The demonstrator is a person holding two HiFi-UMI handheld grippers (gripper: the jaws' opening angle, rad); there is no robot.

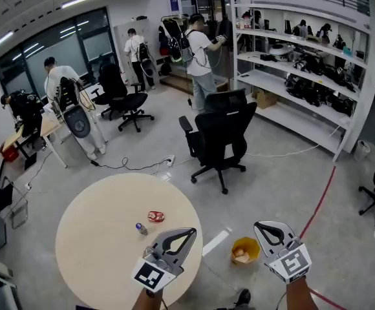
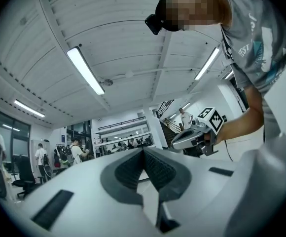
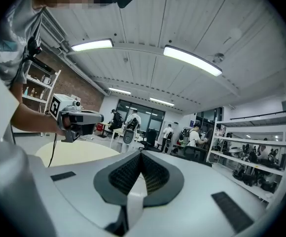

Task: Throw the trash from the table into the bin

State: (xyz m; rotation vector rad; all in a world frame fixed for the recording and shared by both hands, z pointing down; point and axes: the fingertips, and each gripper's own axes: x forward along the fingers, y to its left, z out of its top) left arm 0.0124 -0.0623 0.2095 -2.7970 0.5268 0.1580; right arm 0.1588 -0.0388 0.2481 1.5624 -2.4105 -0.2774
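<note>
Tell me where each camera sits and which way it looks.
Head view: on the person's head, looking down at the table, bin, left gripper, right gripper and forearms.
Left gripper view: on the left gripper, facing ceiling and shelves; torso and right arm show.
Right gripper view: on the right gripper, facing table and shelves; the left arm shows.
Shared: each gripper view shows the other.

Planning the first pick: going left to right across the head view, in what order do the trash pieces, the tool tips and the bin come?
small bottle → red crumpled trash → tip of the left tool → yellow bin → tip of the right tool
</note>
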